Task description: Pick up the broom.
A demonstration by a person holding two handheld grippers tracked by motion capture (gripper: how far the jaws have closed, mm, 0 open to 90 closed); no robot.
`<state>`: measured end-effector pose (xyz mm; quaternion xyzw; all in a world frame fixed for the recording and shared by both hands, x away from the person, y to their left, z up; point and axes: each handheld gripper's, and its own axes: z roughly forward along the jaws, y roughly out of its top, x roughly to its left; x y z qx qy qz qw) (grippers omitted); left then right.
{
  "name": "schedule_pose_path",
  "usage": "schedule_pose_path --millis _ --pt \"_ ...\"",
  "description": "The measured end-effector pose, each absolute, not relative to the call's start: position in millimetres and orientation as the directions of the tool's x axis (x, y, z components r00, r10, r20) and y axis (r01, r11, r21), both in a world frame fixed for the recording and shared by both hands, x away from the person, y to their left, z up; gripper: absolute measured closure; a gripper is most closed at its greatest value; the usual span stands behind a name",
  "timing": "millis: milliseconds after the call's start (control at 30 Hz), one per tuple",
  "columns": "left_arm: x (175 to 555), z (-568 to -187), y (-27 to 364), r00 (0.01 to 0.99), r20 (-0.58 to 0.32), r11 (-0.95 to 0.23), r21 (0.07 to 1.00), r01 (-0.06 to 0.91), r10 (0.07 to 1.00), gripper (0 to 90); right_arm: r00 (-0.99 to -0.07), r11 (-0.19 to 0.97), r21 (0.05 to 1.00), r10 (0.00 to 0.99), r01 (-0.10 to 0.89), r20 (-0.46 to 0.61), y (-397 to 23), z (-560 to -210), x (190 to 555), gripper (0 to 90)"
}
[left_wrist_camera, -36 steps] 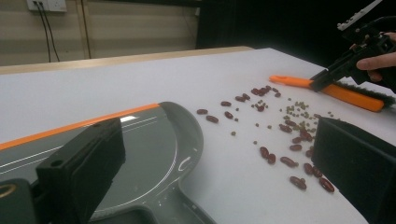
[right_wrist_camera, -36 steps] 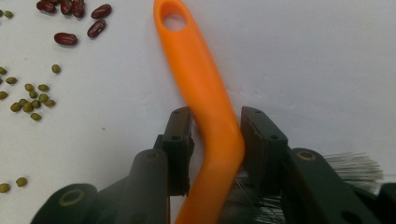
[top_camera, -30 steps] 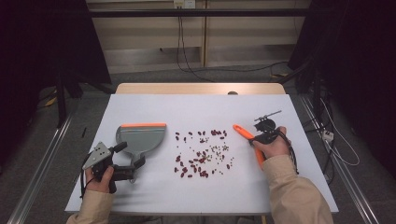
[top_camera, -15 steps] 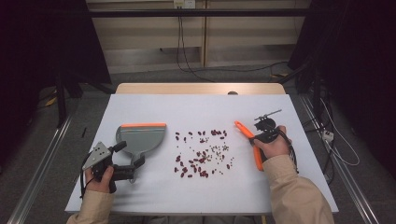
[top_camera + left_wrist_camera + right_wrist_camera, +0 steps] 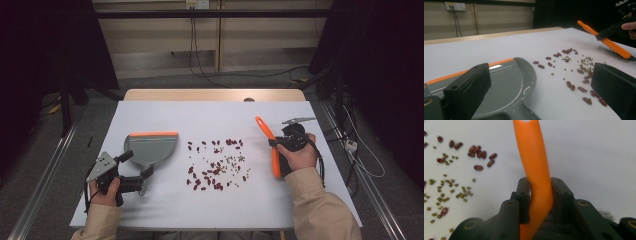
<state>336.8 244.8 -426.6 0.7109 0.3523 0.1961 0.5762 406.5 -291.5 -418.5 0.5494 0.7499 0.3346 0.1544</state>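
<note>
I am holding the right gripper (image 5: 278, 143) over the right part of the white worktop (image 5: 220, 117), its fingers (image 5: 560, 192) clenched on the long orange plastic brush handle (image 5: 535, 167). They have just been closing, with the handle between them. In the high view the handle's long axis is running from near my right hand (image 5: 299, 154) up and to the left, its free rounded tip pointing away from me towards the far edge. In the right gripper view it is rising straight up between the fingers, slightly curved, smooth and glossy, with dark bristles (image 5: 604, 213) showing at the lower right behind the fingers. In the left gripper view the handle is sitting tilted, far tip higher.

I am keeping the left gripper (image 5: 142, 175) at the near left of the worktop, its fingers (image 5: 469, 91) standing released on either side of the neck of the grey plastic dustpan with an orange front lip (image 5: 150, 147); whether they are touching it I cannot tell.

Scattered dark red beans and small green beans (image 5: 217, 162) are lying between the dustpan and the brush.
</note>
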Motion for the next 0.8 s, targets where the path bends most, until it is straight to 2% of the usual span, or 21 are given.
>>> schedule_pose_path --millis 467,633,800 --pt "338 -424 242 0.671 -0.130 -0.083 0.958 0.276 0.730 2.6 -0.380 0.043 0.837 0.903 0.545 0.201 -302 -398 384 71.1" --pt "341 -421 236 0.683 -0.138 -0.086 0.955 0.284 0.717 2.6 -0.404 -0.003 0.873 0.886 0.487 0.229 -305 -391 378 71.3" --pt "345 -415 230 0.689 -0.134 -0.086 0.958 0.275 0.712 2.6 -0.406 -0.036 0.880 0.878 0.473 0.254 -307 -391 376 71.4"
